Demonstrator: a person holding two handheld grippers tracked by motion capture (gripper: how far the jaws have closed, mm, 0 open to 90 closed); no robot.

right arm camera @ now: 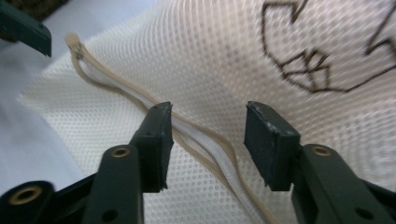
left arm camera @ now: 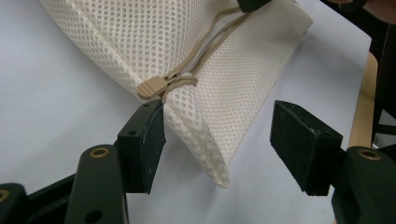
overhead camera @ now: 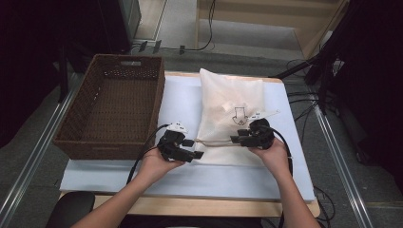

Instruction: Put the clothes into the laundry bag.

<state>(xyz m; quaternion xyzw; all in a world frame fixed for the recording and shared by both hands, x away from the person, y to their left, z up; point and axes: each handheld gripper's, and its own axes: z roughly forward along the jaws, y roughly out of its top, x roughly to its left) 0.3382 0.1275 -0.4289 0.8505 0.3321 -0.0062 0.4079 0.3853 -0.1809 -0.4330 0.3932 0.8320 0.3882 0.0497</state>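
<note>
From the high view I see the white-covered counter [overhead camera: 190, 178] under my forearms, and off beyond my left gripper [overhead camera: 189, 148] the large dark brown woven wicker basket [overhead camera: 114, 104], which neither gripper view takes in clearly. Between my two grippers and stretching away ahead of them lies the cream-white mesh drawstring bag [overhead camera: 228, 109], flat on the counter with a dark arrow print on it; my right gripper [overhead camera: 236, 138] sits at its near edge, facing my left one.

The left gripper view adds what the high view cannot: the bag's folded corner [left arm camera: 205, 140] pokes in between my left jaws, which stand apart, the left pad just touching the mesh, the right pad well clear. Just ahead of them is the small tan plastic cord stopper [left arm camera: 153, 87].

The right gripper view shows my right jaws apart too, gripping nothing, with the thin tan drawstring cord [right arm camera: 205, 149] running between them over the mesh.
</note>
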